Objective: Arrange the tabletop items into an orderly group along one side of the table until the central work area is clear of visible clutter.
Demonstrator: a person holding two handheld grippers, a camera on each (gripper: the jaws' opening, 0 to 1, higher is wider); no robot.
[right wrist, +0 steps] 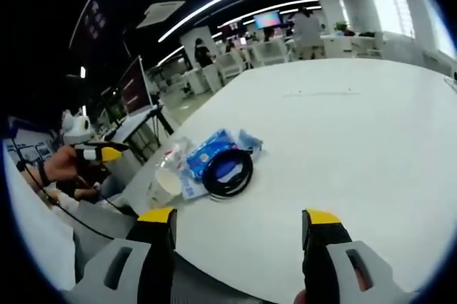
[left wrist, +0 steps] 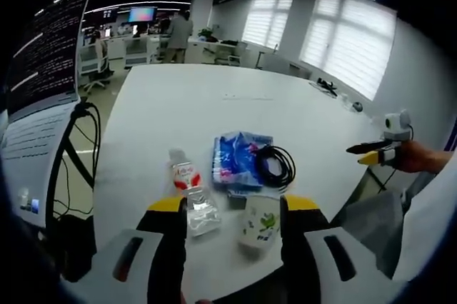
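On the near part of the white table [left wrist: 214, 97] lies a tight cluster. It holds a clear plastic bottle [left wrist: 191, 191] with a red label, a blue packet [left wrist: 239, 155], a coiled black cable [left wrist: 275, 166] and a white cup [left wrist: 258, 224] on its side. My left gripper [left wrist: 232, 208] stands open just before the bottle and cup. My right gripper [right wrist: 240, 217] is open above the table edge, short of the cable coil [right wrist: 228, 172], blue packet [right wrist: 208, 149], cup [right wrist: 166, 185] and bottle [right wrist: 175, 153]. Each gripper shows in the other's view, hand-held: right gripper [left wrist: 378, 150], left gripper [right wrist: 91, 152].
A monitor [left wrist: 44, 54] with text stands left of the table, black cables [left wrist: 71, 147] hanging beside it. Small dark objects [left wrist: 327, 87] lie at the table's far right edge. Windows with blinds [left wrist: 343, 40] line the wall. People stand among desks at the back [left wrist: 177, 33].
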